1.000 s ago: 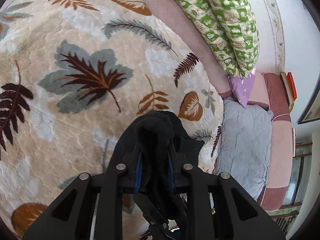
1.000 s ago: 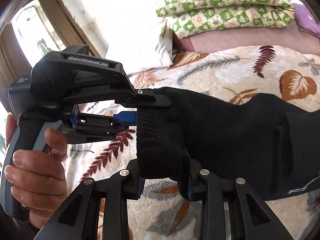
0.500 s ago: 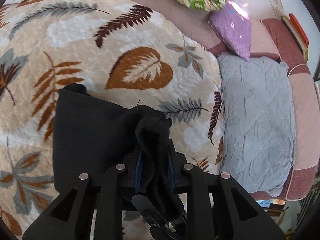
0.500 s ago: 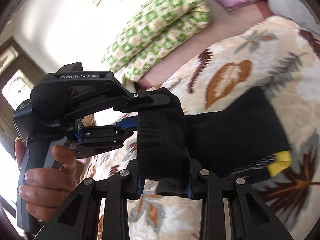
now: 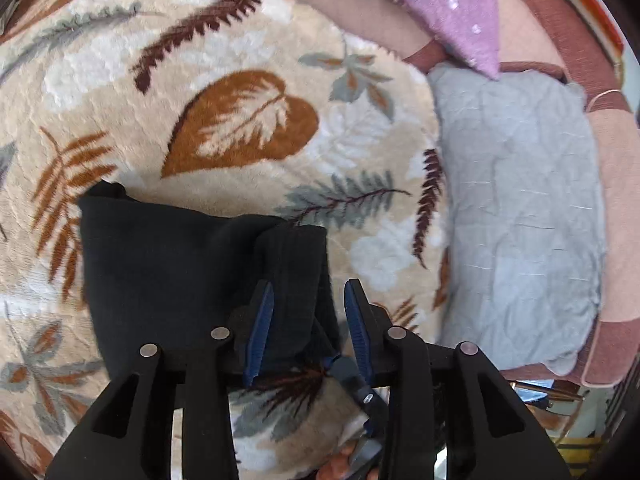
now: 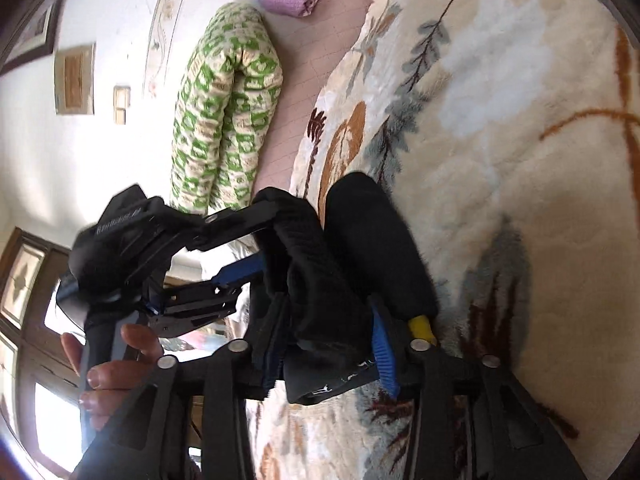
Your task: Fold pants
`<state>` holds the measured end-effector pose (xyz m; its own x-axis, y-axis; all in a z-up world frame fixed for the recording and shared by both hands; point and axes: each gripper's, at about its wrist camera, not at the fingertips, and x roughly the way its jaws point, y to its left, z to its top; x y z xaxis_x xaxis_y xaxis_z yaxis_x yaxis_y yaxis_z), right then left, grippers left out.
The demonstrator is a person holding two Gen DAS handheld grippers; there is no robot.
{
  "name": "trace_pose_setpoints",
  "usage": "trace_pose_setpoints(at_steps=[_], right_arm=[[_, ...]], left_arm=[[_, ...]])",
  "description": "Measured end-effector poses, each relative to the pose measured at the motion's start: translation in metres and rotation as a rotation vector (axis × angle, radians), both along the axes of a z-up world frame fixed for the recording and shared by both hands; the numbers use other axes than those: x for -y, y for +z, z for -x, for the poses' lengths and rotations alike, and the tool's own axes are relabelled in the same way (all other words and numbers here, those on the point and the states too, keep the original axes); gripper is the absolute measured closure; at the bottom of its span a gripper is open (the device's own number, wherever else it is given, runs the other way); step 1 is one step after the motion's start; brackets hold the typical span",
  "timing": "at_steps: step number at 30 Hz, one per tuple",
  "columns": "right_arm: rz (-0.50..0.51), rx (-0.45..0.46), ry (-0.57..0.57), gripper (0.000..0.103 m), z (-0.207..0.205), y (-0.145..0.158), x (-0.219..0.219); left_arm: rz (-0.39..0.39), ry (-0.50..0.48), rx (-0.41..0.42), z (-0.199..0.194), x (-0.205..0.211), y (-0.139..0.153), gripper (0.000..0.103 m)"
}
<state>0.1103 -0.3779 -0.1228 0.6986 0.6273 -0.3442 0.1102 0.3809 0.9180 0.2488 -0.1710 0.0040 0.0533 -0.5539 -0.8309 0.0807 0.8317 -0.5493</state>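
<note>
Release phase, L side. Opening left gripper [image 5: 310,284] after clamping hard half a sec ago: now standing part-open, w/ ribbed waistband of pants [image 5: 160,272] sitting loose between blue pads, maybe brushing the L pad, gapping clear of the R one. Not really gripping anything anymore.

Keeping right gripper [image 6: 328,308] closed on thick bunched fabric, about as narrow as half a sec ago, pinching several layers of the same pants. Showing a small yellow tag [image 6: 420,326] just beside its R finger.

Having swung both grippers across and down since 1 sec ago: no longer carrying fabric up in the air, now laying it on leaf-print blanket [image 5: 240,120]. Spreading as a flat dark slab ahead and to the L of left gripper, w/ waistband end stacked on top, right at the fingertips. Looking like a doubled-over fold already landed, prob. waistband brought onto legs, though not able to tell exact layer order from these views.

Meaning for task: fold placed, drop-off starting. Judging next need: opening right gripper too, backing both straight out w/o dragging top layer, then maybe smoothing. Risking waistband snagging on the L pad and pulling the stack crooked. Expecting soft thick knit to stay put, not spring open.
</note>
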Motion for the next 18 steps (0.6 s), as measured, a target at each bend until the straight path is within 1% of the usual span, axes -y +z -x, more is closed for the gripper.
trace_pose_setpoints(at_steps=[1,2,3,4,5,6,8,10,12,15,18], right_arm=[[-0.018,-0.003,-0.016,0.054,0.005,0.001,0.006],[-0.026,-0.005,-0.034,0.053,0.007,0.003,0.012],[-0.024,-0.003,-0.059,0.052,0.012,0.007,0.019],[-0.011,0.006,-0.078,0.051,0.016,0.012,0.025],[0.009,0.013,-0.089,0.051,0.017,0.018,0.03],[0.039,0.024,-0.095,0.051,0.018,0.026,0.033],[0.091,0.057,-0.077,0.051,0.017,0.043,0.034],[0.146,0.087,-0.019,0.048,0.007,0.058,0.025],[0.222,0.101,0.054,0.047,-0.006,0.07,0.008],[0.351,0.119,0.168,0.047,-0.022,0.078,-0.021],[0.422,0.115,0.248,0.047,-0.032,0.077,-0.041]], left_arm=[[0.018,0.001,0.014,0.001,-0.008,0.009,0.068],[0.039,0.0,0.039,0.004,-0.018,0.019,0.061],[0.035,0.0,0.069,0.009,-0.028,0.026,0.054],[0.005,0.009,0.105,0.014,-0.038,0.031,0.039],[-0.019,0.03,0.15,0.022,-0.051,0.034,0.035],[-0.033,0.053,0.185,0.029,-0.062,0.034,0.035],[-0.067,0.098,0.209,0.042,-0.084,0.024,0.035],[-0.062,0.136,0.193,0.053,-0.102,0.006,0.035],[-0.053,0.148,0.151,0.062,-0.114,-0.016,0.035],[-0.049,0.138,0.1,0.072,-0.119,-0.042,0.035],[-0.036,0.119,0.099,0.08,-0.116,-0.052,0.035]])
